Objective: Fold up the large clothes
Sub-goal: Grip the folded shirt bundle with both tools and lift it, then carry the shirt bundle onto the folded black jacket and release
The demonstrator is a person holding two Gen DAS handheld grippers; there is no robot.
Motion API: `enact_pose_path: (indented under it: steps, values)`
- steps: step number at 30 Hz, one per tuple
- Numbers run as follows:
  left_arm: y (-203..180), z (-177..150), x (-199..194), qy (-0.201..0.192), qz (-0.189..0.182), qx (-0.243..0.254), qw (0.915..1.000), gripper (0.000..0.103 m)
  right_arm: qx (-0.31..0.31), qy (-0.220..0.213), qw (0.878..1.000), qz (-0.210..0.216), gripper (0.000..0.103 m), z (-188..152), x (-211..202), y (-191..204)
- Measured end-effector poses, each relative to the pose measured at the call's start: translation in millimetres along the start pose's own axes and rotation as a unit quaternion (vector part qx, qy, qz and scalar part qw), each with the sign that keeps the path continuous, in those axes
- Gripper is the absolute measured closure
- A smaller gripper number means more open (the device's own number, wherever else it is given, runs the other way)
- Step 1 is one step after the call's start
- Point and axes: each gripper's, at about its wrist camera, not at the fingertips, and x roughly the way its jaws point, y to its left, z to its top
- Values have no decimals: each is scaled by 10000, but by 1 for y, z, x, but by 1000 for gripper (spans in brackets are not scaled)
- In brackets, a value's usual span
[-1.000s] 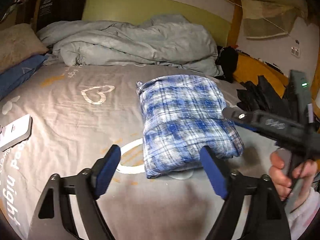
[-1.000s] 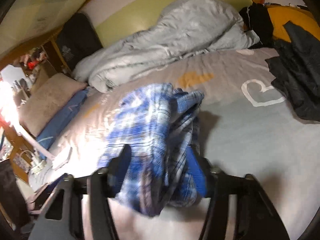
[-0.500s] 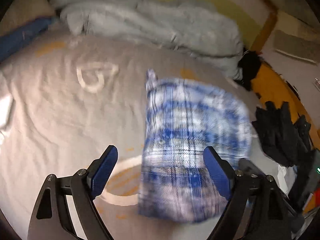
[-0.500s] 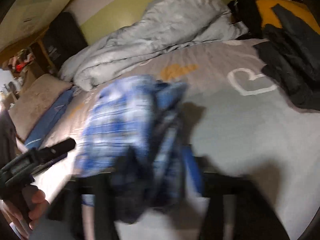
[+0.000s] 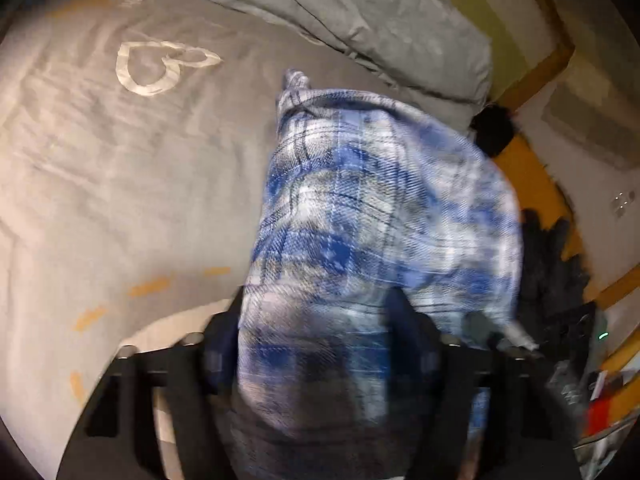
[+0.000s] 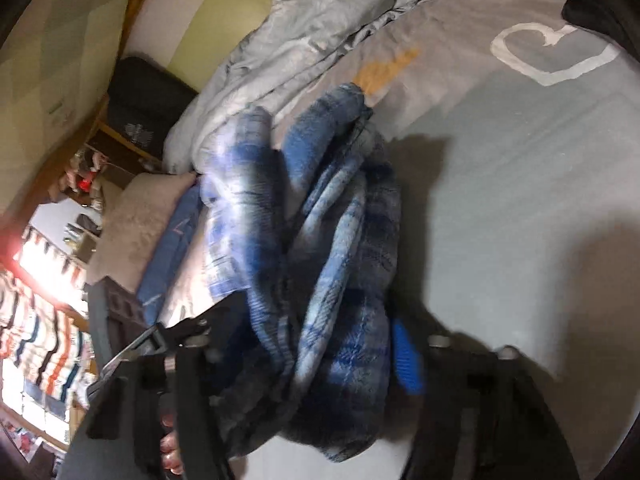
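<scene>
A folded blue-and-white plaid garment (image 5: 380,208) lies bunched on the grey bed sheet (image 5: 120,184). In the left wrist view its near end bulges up between the fingers of my left gripper (image 5: 316,340). The jaws are closing and the pads press on the cloth from both sides. In the right wrist view the same garment (image 6: 320,248) shows its stacked folded edges. My right gripper (image 6: 308,356) has the thick bundle between its fingers, jaws closing, with the blue pad (image 6: 406,360) against the cloth. Both views are blurred by motion.
A crumpled grey duvet (image 5: 352,12) lies along the far side of the bed. Dark clothes (image 5: 556,256) are heaped at the right edge. A beige pillow (image 6: 136,224) and a blue one (image 6: 176,248) lie at the head. A person's fingers (image 6: 170,446) show at lower left.
My left gripper has come forward and down over the garment's near end and narrowed onto it. The right gripper has sunk and rolled, still with the bundle between its fingers.
</scene>
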Motion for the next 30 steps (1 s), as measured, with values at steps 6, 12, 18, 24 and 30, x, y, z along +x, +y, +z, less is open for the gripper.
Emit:
enact_pose_path:
  steps: [6, 12, 18, 24, 30]
  values:
    - [-49, 0, -33, -441, -117, 873, 9951, 57, -571, -341, 9976, -179, 56, 10, -39, 39]
    - [-123, 13, -64, -837, -522, 1348, 9859, 59, -1004, -929, 9900, -339, 56, 35, -106, 68]
    - [-238, 27, -73, -1140, -1130, 2023, 9661, 59, -1243, -1839, 9736, -531, 56, 75, -208, 72]
    - [-366, 22, -39, -1247, -1648, 2624, 9426, 59, -1102, -2705, 9518, -936, 53, 118, -302, 33]
    - [-433, 4, 63, -892, -1429, 2943, 9407, 58, -390, -2870, 9403, -1786, 50, 145, -327, -54]
